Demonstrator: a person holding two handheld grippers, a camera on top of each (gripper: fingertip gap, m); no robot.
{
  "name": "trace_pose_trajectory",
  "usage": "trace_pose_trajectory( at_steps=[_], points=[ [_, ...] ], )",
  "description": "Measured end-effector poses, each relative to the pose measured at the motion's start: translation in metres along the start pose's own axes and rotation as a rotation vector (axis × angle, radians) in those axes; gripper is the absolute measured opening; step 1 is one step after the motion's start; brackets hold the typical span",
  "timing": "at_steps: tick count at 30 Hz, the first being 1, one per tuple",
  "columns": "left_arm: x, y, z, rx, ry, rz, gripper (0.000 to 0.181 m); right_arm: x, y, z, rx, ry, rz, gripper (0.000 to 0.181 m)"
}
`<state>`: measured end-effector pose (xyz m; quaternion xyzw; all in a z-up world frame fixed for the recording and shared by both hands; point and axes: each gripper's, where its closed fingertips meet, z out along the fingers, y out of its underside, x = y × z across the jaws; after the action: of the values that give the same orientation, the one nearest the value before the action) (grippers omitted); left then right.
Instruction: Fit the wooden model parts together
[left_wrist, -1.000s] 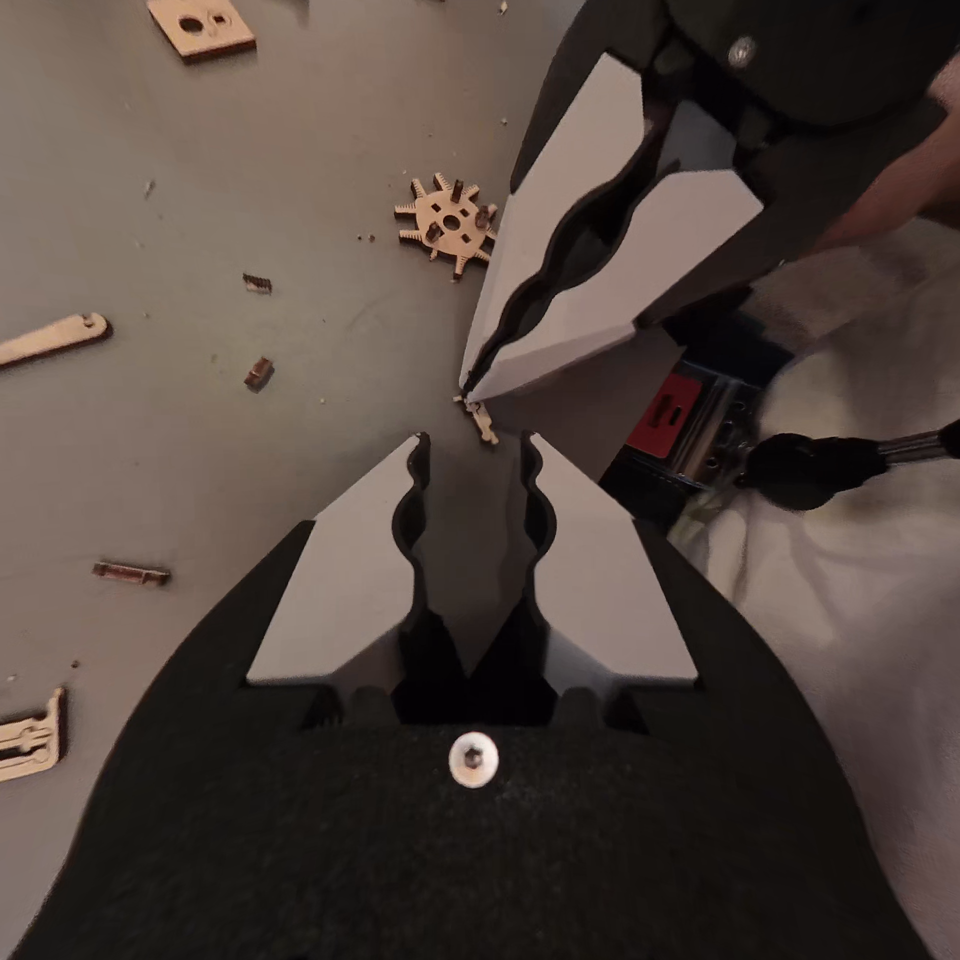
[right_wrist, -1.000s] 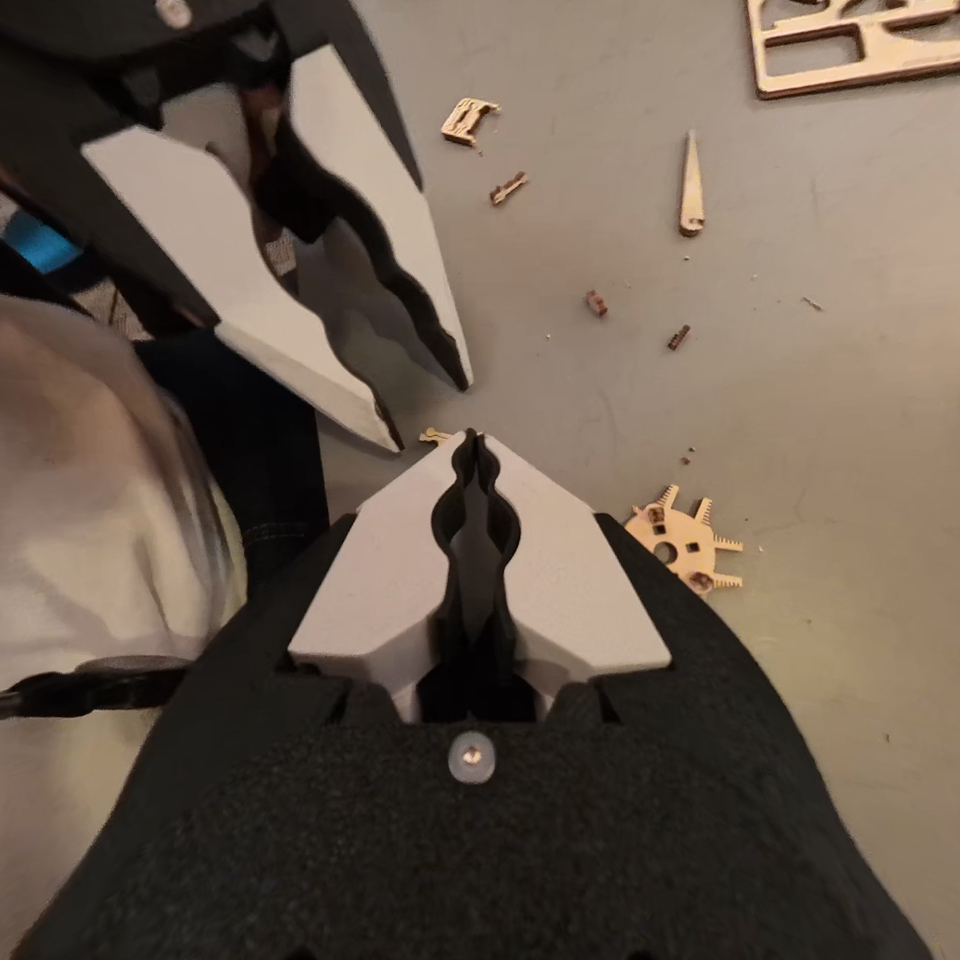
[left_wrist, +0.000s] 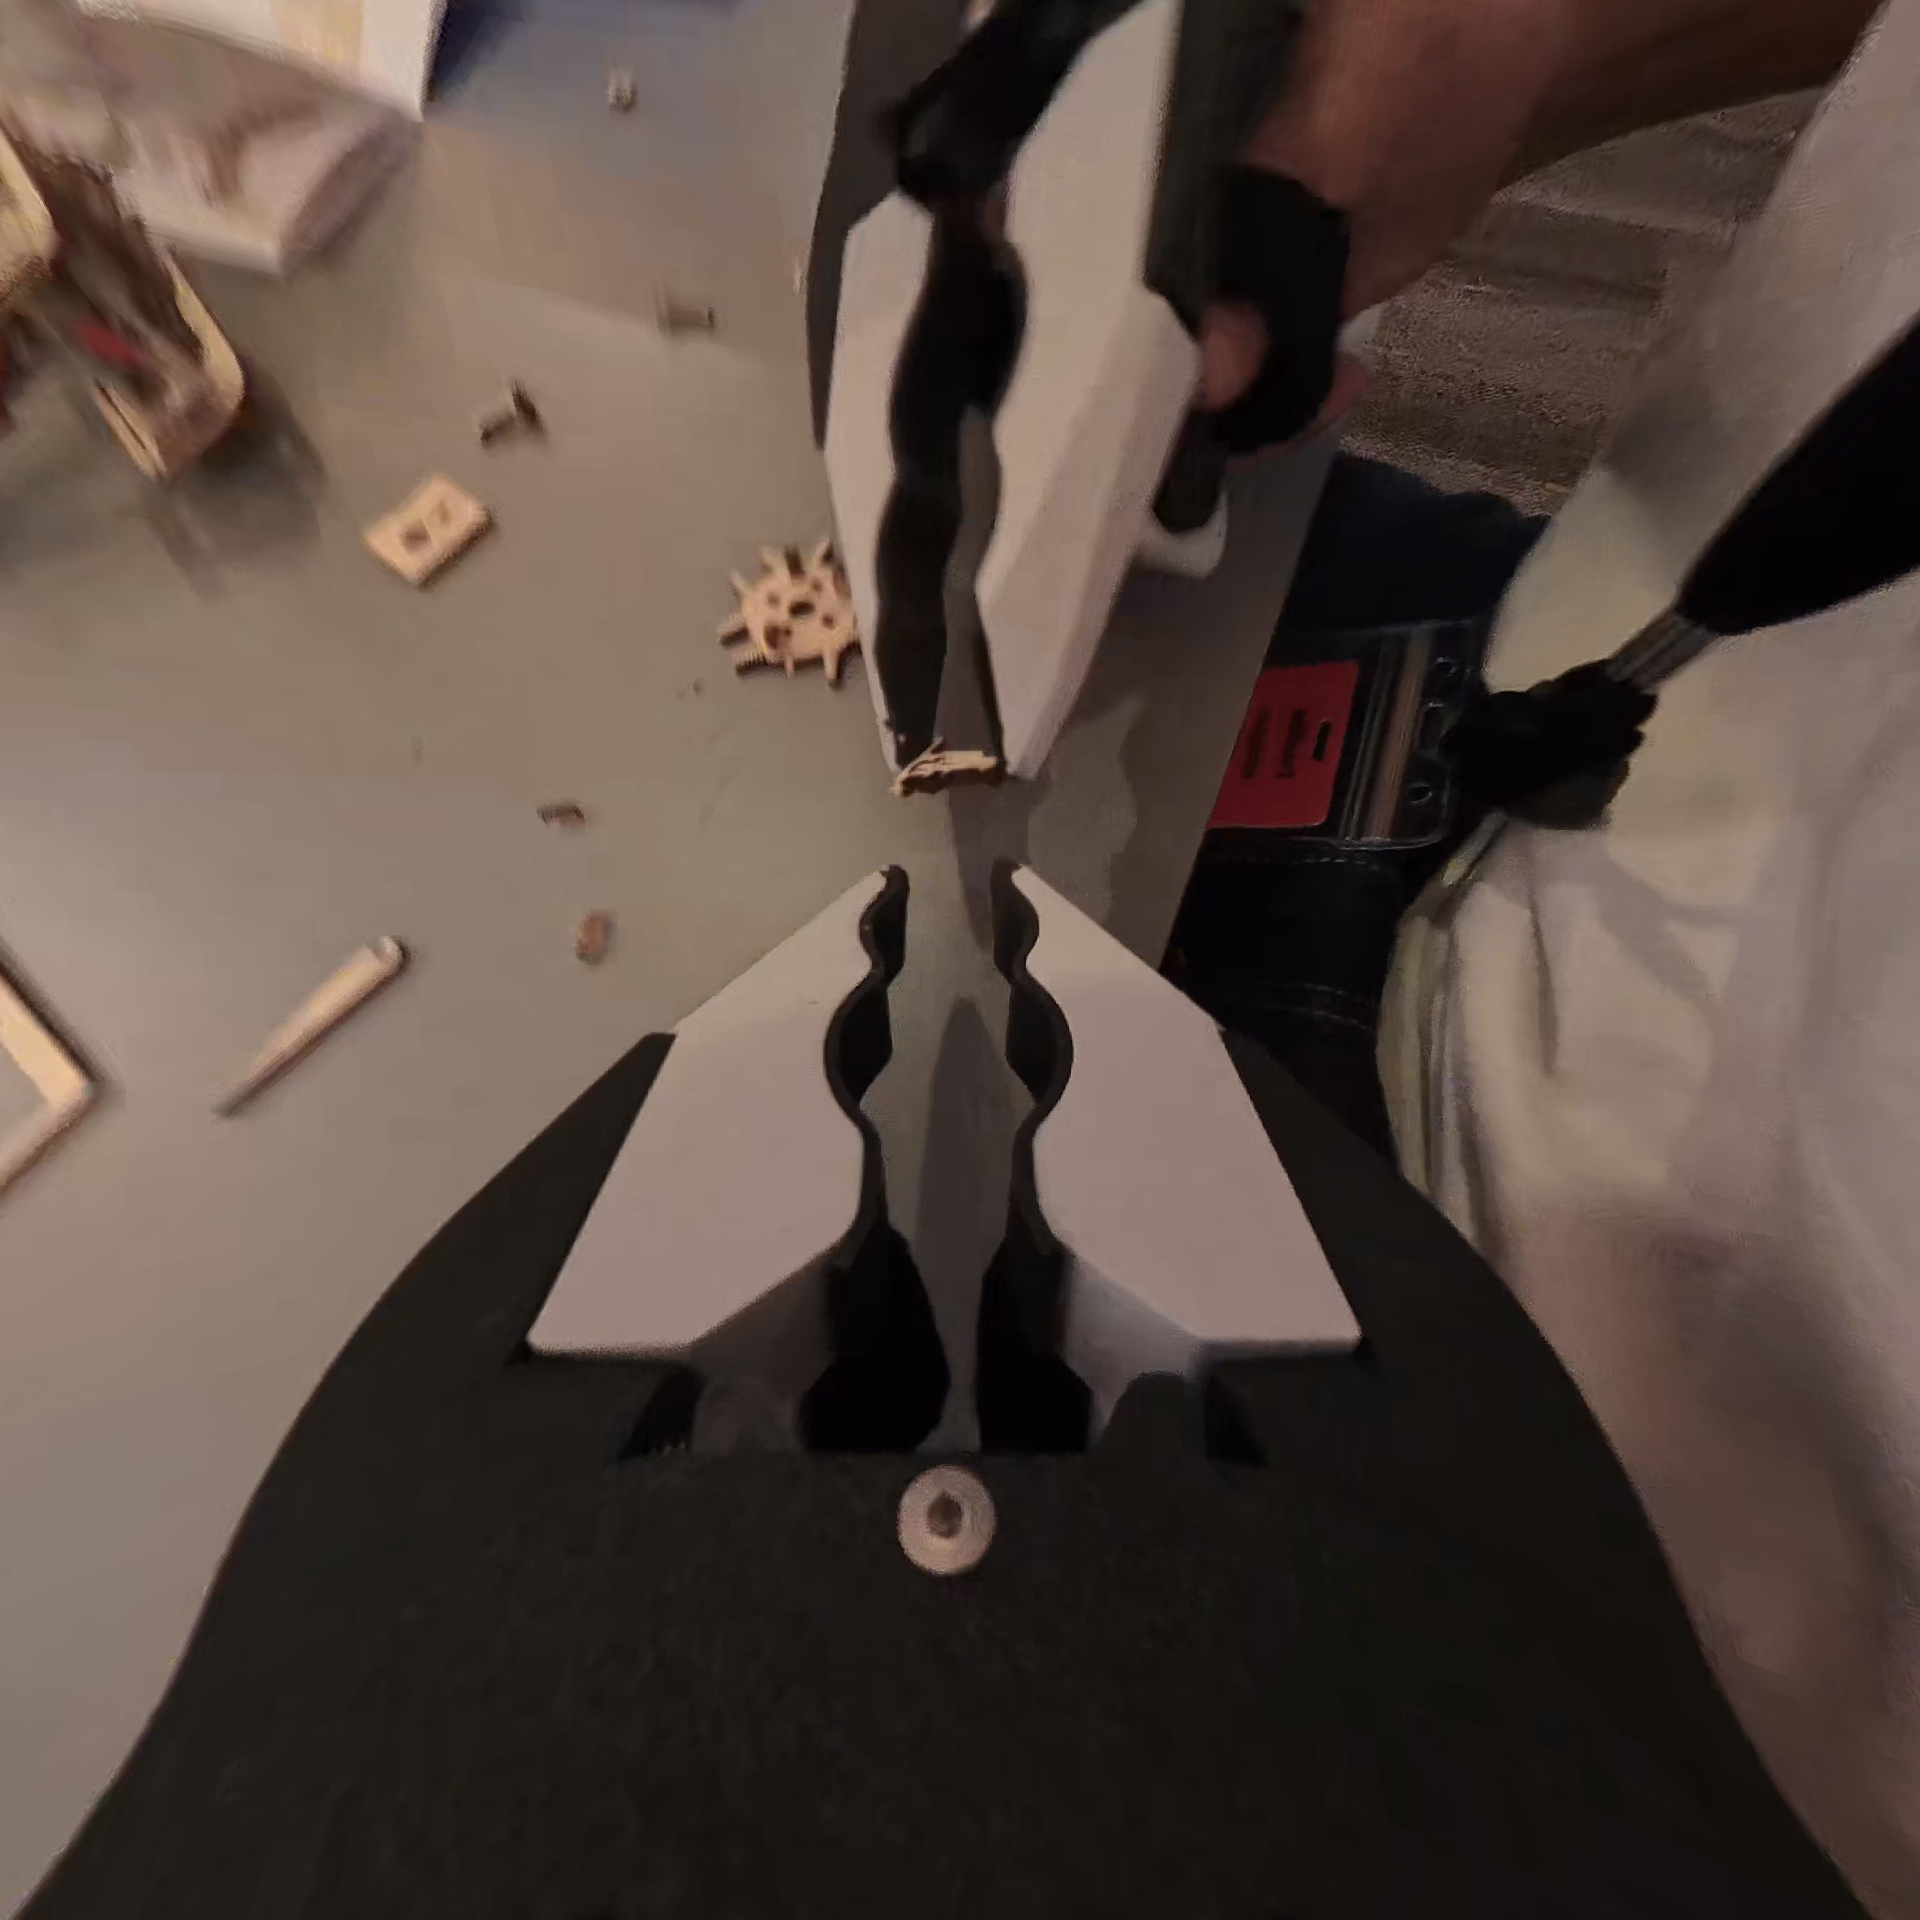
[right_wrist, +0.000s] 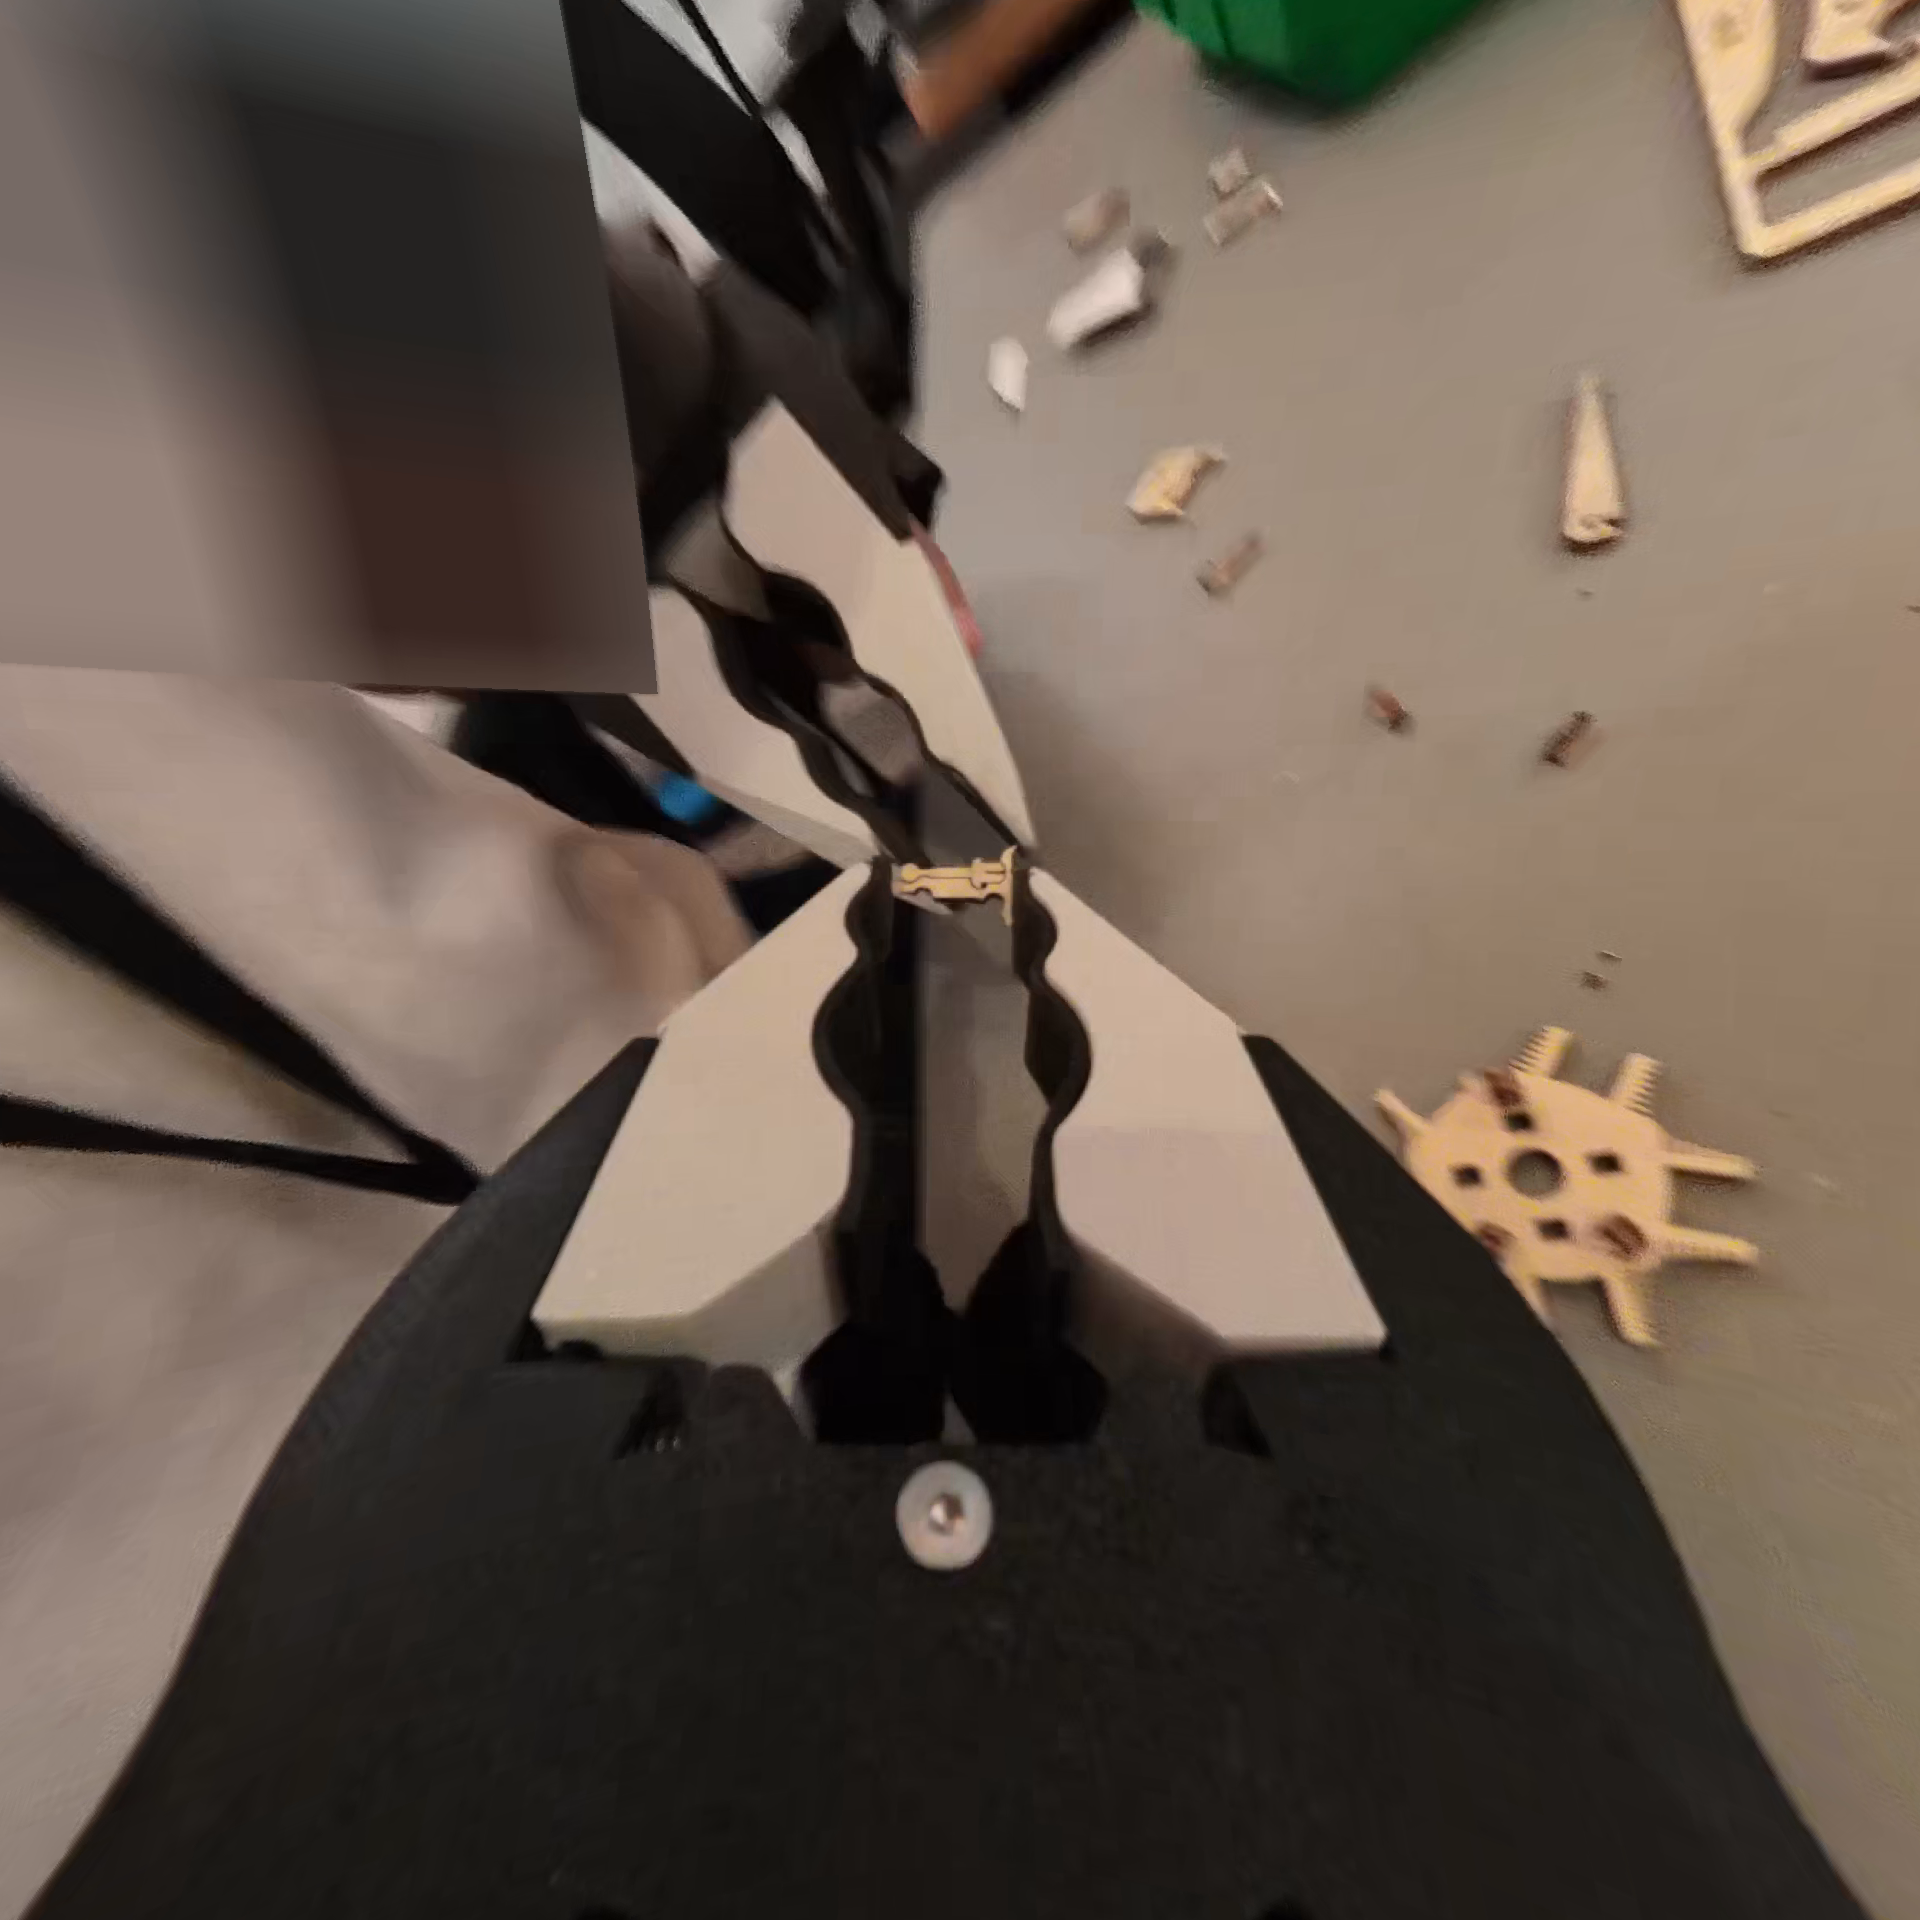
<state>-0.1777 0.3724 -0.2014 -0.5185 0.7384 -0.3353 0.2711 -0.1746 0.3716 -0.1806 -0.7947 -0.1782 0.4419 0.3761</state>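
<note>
I have the grey counter (left_wrist: 312, 1351) under both tools, with loose wooden parts scattered on it. At its far edge in the right wrist view lies a cut-out wooden sheet (right_wrist: 1766, 156), partly out of frame and blurred.

The left tool (left_wrist: 948, 878) is held above the counter near its edge. Its jaws stand a narrow gap apart, with nothing between them. The right tool (right_wrist: 954, 883) faces it tip to tip, the two tools close together but apart. Its jaws are part-way closed and clamp a small wooden pin (right_wrist: 956, 881) crosswise between the tips, one end against each finger. In the left wrist view the same pin (left_wrist: 948, 771) shows at the tips of the right tool (left_wrist: 945, 753).

A spiked wooden gear (right_wrist: 1558, 1179) lies flat on the counter just right of the right tool. A tapered wooden pointer (right_wrist: 1590, 468) lies farther off. Small wooden scraps (right_wrist: 1174, 480) lie between them.
</note>
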Motion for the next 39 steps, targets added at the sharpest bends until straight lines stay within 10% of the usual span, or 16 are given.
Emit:
trace_pose_trajectory(
  at_steps=[6,21,39],
  points=[
    [0.008,-0.031,-0.023,0.141,-0.038,0.375,0.016,-0.025,-0.012,-0.013,0.075,-0.292,0.211,0.021],
    [0.017,-0.039,-0.019,0.183,0.006,0.529,0.016,-0.030,-0.008,-0.008,0.052,-0.366,0.310,0.021],
    [-0.014,-0.056,-0.017,0.164,-0.205,0.266,0.001,-0.007,-0.037,-0.015,0.454,-0.277,0.586,0.020]
  ],
)
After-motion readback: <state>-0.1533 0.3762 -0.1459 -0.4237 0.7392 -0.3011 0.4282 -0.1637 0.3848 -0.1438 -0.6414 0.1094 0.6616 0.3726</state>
